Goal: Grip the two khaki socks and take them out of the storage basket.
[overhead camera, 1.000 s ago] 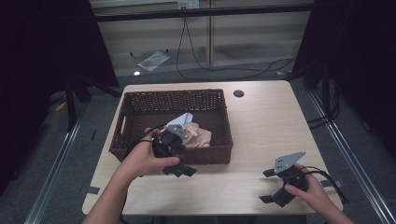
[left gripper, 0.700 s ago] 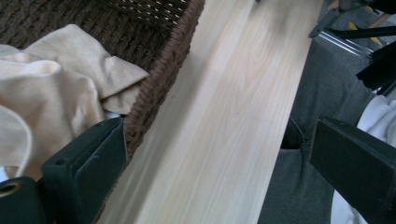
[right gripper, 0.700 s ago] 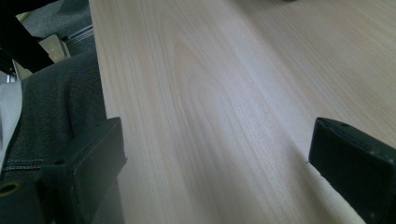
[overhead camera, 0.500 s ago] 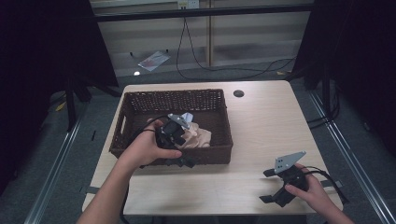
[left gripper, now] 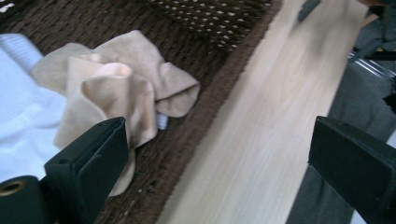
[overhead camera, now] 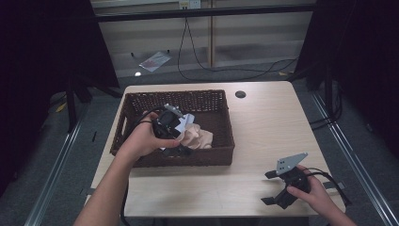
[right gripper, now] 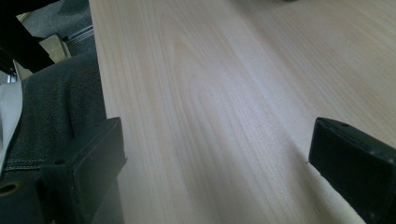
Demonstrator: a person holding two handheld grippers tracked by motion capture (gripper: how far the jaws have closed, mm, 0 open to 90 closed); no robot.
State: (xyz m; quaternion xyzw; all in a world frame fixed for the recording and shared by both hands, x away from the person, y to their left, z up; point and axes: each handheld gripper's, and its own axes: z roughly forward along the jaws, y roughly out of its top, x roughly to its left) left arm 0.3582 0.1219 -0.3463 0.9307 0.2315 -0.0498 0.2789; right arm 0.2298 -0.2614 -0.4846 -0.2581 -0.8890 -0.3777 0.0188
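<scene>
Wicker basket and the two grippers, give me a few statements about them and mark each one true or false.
1. The left gripper is over the wicker basket, jaws open. True.
2. The beige cloth lies on the bare table. False: it lies inside the basket, beside a white cloth.
3. The right gripper grips the beige cloth. False: its jaws are open with nothing between them, over the table near its front right corner.
4. The basket sits on the left part of the table. True.
</scene>
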